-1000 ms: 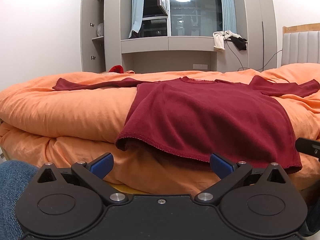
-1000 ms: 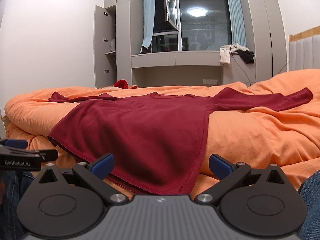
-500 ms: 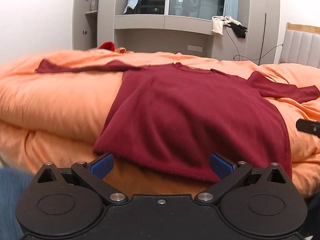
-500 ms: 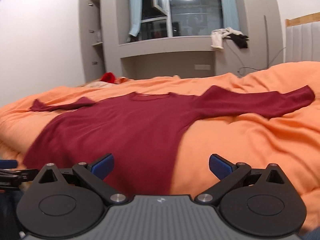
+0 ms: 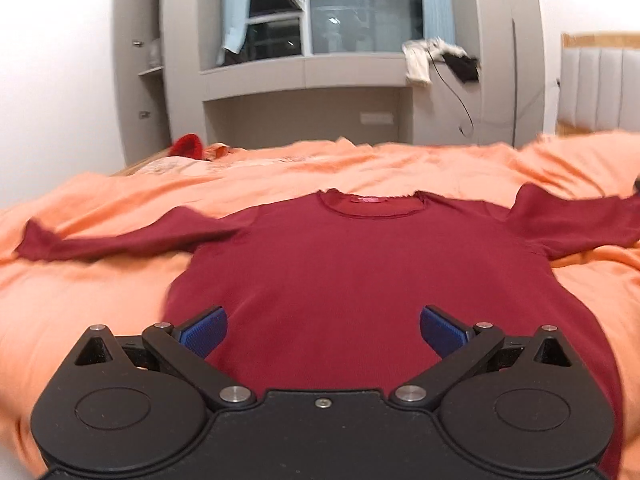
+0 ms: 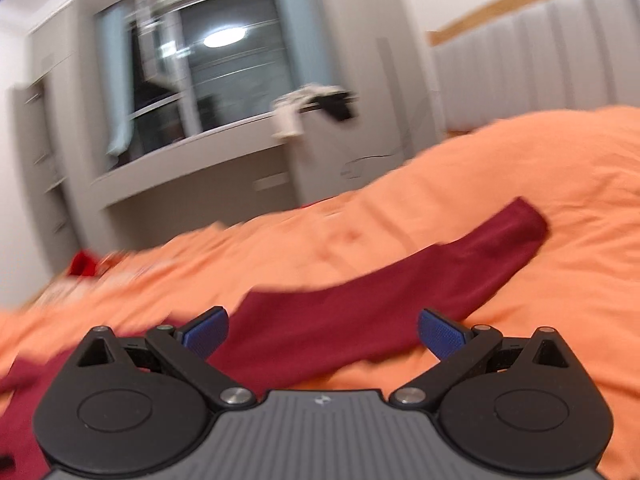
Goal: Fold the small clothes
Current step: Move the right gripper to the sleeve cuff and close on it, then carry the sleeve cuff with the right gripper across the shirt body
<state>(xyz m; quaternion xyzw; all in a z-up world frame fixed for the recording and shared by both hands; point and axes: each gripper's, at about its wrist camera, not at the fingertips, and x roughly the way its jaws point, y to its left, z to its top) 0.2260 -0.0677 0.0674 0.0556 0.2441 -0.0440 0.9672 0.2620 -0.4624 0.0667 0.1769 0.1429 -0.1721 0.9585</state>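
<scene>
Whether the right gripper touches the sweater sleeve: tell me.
Cannot tell. In the blurred right wrist view the right gripper stands open with the sweater sleeve between its blue fingertips, but neither contact nor gap shows plainly.

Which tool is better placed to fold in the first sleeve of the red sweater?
Probably the right tool: it is open with the sleeve lying just ahead. The left tool faces the sweater's body.

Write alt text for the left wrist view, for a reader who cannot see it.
A dark red long-sleeved sweater lies flat, sleeves spread, on an orange duvet. The open left gripper, with blue-padded fingers, hangs over its lower half, holding nothing. Behind the bed are a grey window unit and a padded headboard.
</scene>
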